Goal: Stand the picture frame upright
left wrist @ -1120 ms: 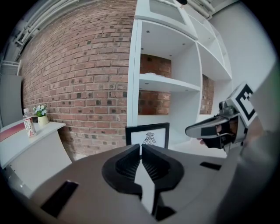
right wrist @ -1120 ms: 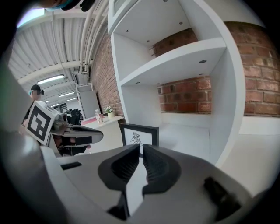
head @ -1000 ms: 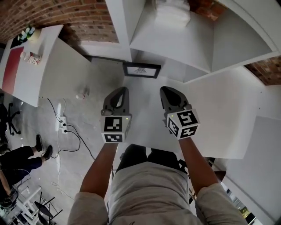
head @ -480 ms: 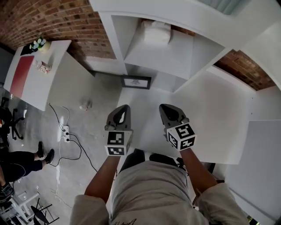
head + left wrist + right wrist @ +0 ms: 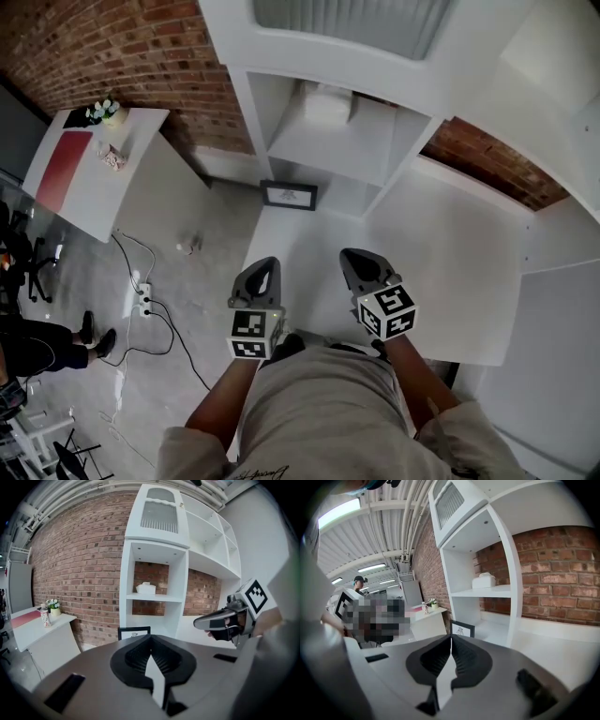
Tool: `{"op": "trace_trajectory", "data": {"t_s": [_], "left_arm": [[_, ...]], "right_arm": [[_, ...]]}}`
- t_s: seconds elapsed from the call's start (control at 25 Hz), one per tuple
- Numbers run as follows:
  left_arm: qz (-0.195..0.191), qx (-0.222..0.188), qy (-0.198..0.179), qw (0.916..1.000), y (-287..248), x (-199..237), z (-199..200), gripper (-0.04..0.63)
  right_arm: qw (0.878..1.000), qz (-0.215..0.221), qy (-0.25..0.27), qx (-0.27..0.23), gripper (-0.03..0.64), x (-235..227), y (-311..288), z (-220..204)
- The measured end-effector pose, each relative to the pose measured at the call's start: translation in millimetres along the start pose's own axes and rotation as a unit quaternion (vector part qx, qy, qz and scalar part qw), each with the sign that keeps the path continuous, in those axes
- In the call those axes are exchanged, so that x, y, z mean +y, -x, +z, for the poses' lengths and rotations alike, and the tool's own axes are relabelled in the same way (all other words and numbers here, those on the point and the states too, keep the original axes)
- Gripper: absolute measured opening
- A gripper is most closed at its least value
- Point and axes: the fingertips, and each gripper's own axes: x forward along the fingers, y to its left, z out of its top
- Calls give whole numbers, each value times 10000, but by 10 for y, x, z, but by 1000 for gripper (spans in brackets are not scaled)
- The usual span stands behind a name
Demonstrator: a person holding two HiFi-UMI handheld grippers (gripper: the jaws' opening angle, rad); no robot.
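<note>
Frame (image 5: 289,195) stands upright at the far end of the counter (image 5: 450,244), just beside the shelf (image 5: 330,141). Left gripper (image 5: 264,266) and right gripper (image 5: 353,257) are at the near edge, well apart from the frame, jaws together, nothing held.
</note>
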Motion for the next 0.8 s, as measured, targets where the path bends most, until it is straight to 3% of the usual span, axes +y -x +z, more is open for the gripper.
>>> {"op": "trace_trajectory", "data": {"t_s": [0.4,0.8], "left_arm": [[47,25,92,9999,381,-207,-30,15],[28,-110,27,9999,415,-265,82,15]], "right_arm": [[9999,138,-95,34,29,168,341,-44],[9998,194,-50,19,29,292,493,-91]]}}
